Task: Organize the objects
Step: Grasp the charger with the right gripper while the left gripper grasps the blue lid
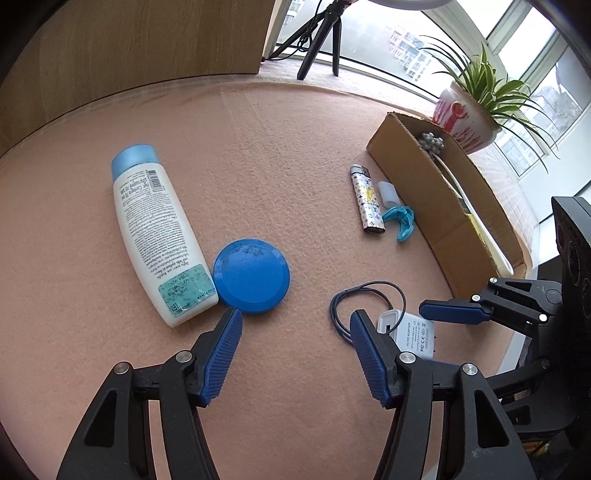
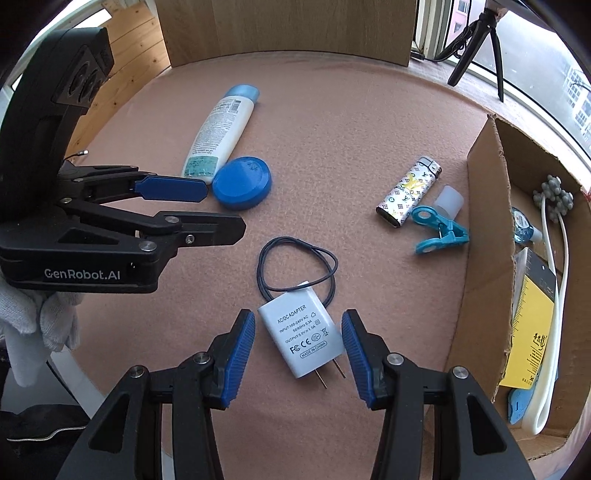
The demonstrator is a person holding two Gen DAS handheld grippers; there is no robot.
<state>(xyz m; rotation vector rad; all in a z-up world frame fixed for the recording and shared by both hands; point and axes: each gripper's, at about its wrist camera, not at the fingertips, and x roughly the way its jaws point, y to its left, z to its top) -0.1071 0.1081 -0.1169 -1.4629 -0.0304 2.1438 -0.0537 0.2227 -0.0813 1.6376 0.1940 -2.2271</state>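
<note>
**Both grippers held open over a felt-covered desk**

The desk point(image 2: 332, 122) is covered in pinkish-brown felt and is backed by a wooden panel point(image 2: 288, 29); windows, a tripod point(image 1: 321, 37) and a potted plant point(image 1: 469, 110) are seen beyond its far edge. A cardboard box point(image 2: 484, 236) is set along the right edge, with a yellow packet point(image 2: 532, 325) and a white looped cord inside.

The right gripper point(image 2: 298, 356) is held with its fingers spread wide, empty, on either side of a white AC/DC adapter point(image 2: 299, 338) lying flat with its thin black cable point(image 2: 295, 266) coiled just behind. The left gripper point(image 1: 295, 354) is likewise wide open and empty, near a blue lid point(image 1: 252, 276) that touches a lotion bottle point(image 1: 157, 236). A patterned lighter point(image 2: 408, 190), a small translucent cap point(image 2: 448, 203) and a teal clip point(image 2: 439, 232) are clustered beside the box. Bare felt is left between the two groups.
</note>
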